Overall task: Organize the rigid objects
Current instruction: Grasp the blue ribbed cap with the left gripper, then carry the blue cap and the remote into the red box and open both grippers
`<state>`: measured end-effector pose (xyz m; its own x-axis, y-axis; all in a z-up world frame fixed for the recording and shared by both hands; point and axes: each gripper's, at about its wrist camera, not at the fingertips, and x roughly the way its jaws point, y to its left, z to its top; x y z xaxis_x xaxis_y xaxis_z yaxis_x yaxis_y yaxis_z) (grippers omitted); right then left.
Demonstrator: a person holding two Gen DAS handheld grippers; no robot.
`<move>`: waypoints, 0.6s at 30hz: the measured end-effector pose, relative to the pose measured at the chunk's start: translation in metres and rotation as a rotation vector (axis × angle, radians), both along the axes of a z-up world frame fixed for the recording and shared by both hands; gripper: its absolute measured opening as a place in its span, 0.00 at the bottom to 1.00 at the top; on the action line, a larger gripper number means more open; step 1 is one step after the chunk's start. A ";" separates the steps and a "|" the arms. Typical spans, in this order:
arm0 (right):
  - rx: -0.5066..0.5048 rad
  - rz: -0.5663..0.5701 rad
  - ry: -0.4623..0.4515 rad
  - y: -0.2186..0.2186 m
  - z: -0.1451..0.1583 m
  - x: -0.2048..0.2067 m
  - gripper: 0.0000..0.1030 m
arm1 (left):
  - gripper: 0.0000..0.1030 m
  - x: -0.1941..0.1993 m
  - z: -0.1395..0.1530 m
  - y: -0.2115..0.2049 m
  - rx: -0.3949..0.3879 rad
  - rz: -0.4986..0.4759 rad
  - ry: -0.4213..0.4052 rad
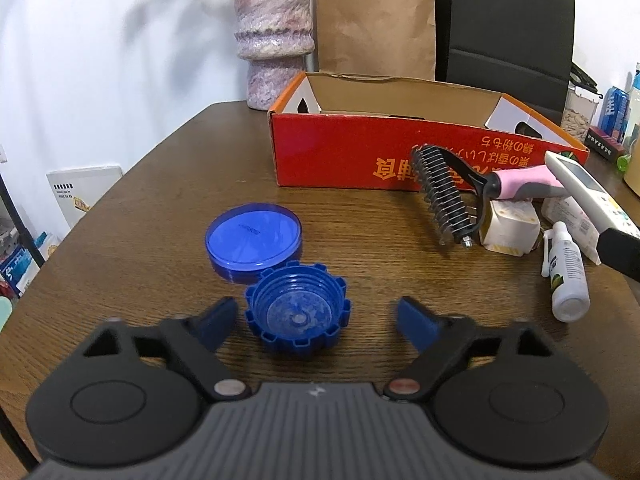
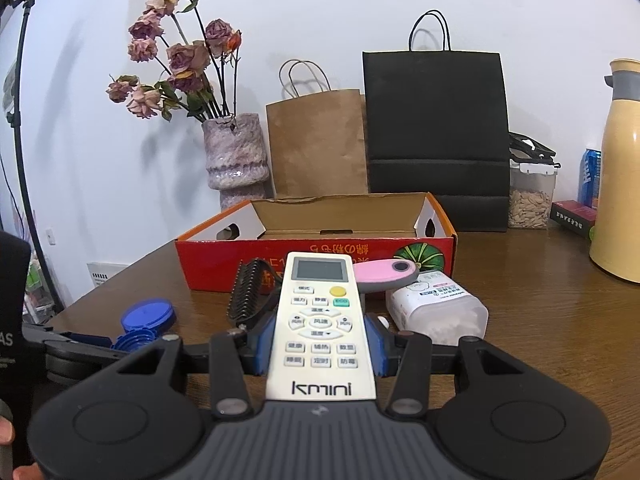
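In the left wrist view, the left gripper (image 1: 310, 316) is hovering low over the wooden table (image 1: 160, 208) with its jaws spread; a ridged blue cap (image 1: 298, 306) is lying open side up between its 2 blue fingertips (image 1: 218, 318), close to the left one but with a gap on the right. A flat blue lid (image 1: 253, 236) is lying just behind the cap, touching or nearly touching it. The red cardboard box (image 1: 340, 148) is standing farther back, and in front of the box's right half are lying a pet comb (image 1: 444, 196) with a pink handle, a small pale carton (image 1: 510, 226) and a white bottle (image 1: 566, 276). In the right wrist view, the right gripper (image 2: 320, 350) is pinching a white remote control (image 2: 320, 320) between its 2 blue pads (image 2: 264, 346), holding it in front of the red box, above the comb and a white container (image 2: 438, 306).
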<state>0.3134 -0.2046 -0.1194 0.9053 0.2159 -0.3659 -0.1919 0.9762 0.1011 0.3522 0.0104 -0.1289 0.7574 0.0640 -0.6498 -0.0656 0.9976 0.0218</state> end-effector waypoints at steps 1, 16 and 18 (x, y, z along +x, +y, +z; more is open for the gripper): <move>0.000 0.000 0.001 0.000 0.000 0.000 0.44 | 0.70 -0.001 0.000 0.000 -0.003 0.000 -0.002; 0.003 0.000 0.000 0.000 0.000 0.000 0.44 | 0.54 -0.010 0.009 0.001 0.000 0.008 -0.054; 0.005 0.000 -0.004 0.000 0.000 0.000 0.44 | 0.54 -0.011 0.011 0.001 0.008 0.011 -0.058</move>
